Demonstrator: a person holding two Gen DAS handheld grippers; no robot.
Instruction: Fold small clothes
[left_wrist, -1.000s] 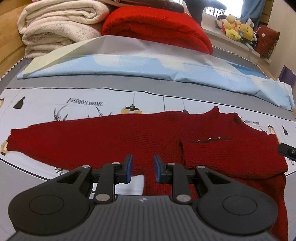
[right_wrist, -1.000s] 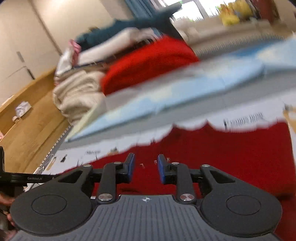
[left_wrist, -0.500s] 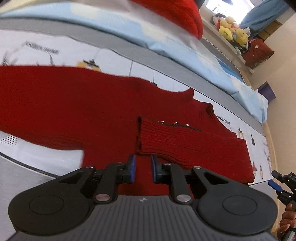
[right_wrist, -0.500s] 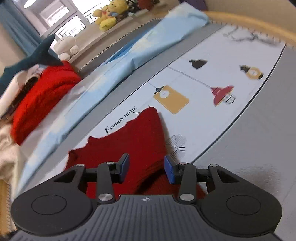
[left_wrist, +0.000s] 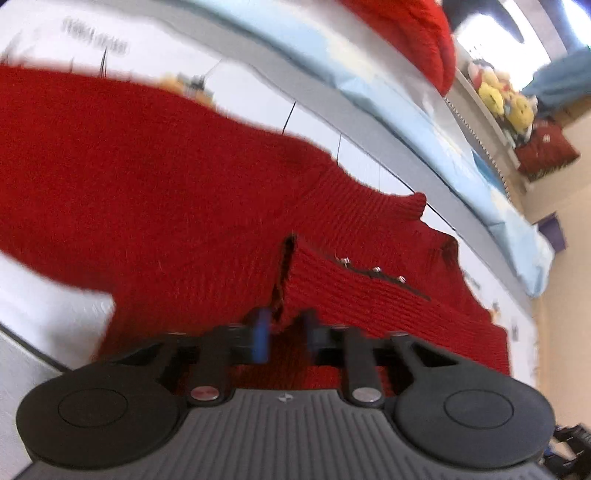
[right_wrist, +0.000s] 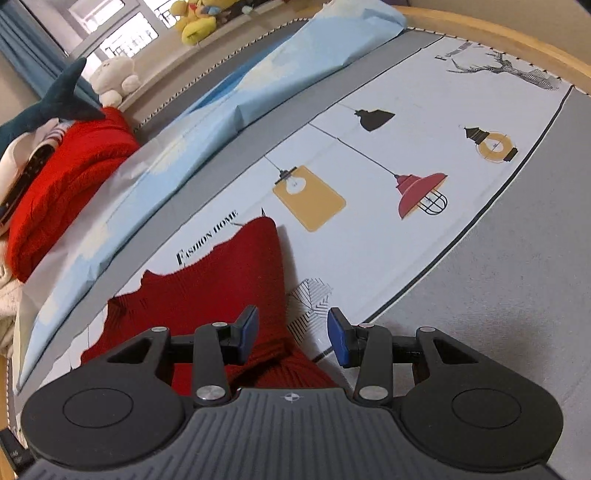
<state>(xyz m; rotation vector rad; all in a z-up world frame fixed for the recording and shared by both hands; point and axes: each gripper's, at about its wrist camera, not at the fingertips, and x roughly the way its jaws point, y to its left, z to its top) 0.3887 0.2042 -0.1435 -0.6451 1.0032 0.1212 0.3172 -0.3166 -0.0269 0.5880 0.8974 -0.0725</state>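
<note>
- Red sweater (left_wrist: 177, 177) lies flat on the printed sheet (right_wrist: 388, 155), filling centre and left of the left wrist view, 1 sleeve already folded across the body at lower right.
- Left gripper (left_wrist: 284, 328): shut on the folded sleeve's cuff edge, low centre. Check you've got knit, not sheet, before lifting.
- Right gripper (right_wrist: 291, 332): approx half open, nothing held; sweater's edge sits under its left pad. Drop lower, centre the edge, then pinch.
</note>
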